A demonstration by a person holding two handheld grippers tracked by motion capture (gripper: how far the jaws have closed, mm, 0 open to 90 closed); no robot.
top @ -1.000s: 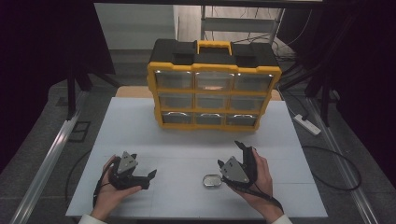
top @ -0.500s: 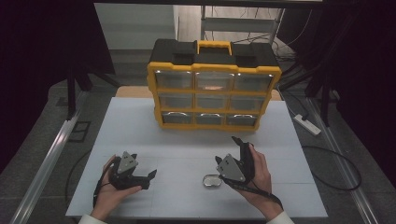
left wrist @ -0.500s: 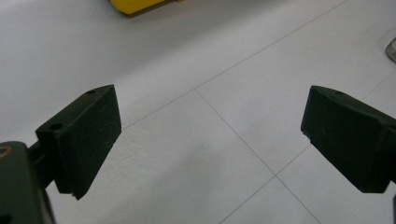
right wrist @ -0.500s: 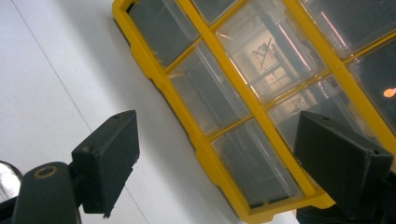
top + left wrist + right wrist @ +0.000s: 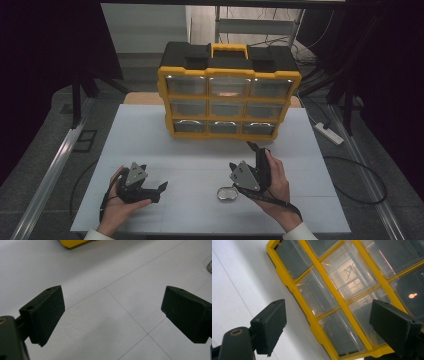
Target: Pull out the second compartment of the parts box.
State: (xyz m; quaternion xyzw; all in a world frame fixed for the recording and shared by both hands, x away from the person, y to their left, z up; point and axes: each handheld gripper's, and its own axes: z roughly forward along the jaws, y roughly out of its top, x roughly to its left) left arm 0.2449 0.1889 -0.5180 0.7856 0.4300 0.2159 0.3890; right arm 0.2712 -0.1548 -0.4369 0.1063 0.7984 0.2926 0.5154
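A yellow and black drawer organizer [image 5: 229, 100] with clear drawers stands at the back of the white table [image 5: 150, 145]. A small shiny metal piece [image 5: 226, 194] lies on the table near the front, just left of the person's right hand. My right gripper [image 5: 242, 156] is open and empty, raised beside that piece and pointed at the organizer. In the right gripper view its jaws [image 5: 329, 315] frame the tilted drawers [image 5: 342, 290]. My left gripper [image 5: 159, 191] rests low at the front left, open and empty. In the left gripper view its jaws [image 5: 112, 312] stand wide over bare table.
A white power strip [image 5: 329, 133] lies on the floor to the right of the table, with a cable looping beside it. A corner of the organizer [image 5: 72, 242] and the edge of the metal piece [image 5: 209, 266] appear in the left gripper view.
My right gripper has risen and moved away from the metal piece toward the organizer. The metal piece stays on the table. The left gripper has barely moved.
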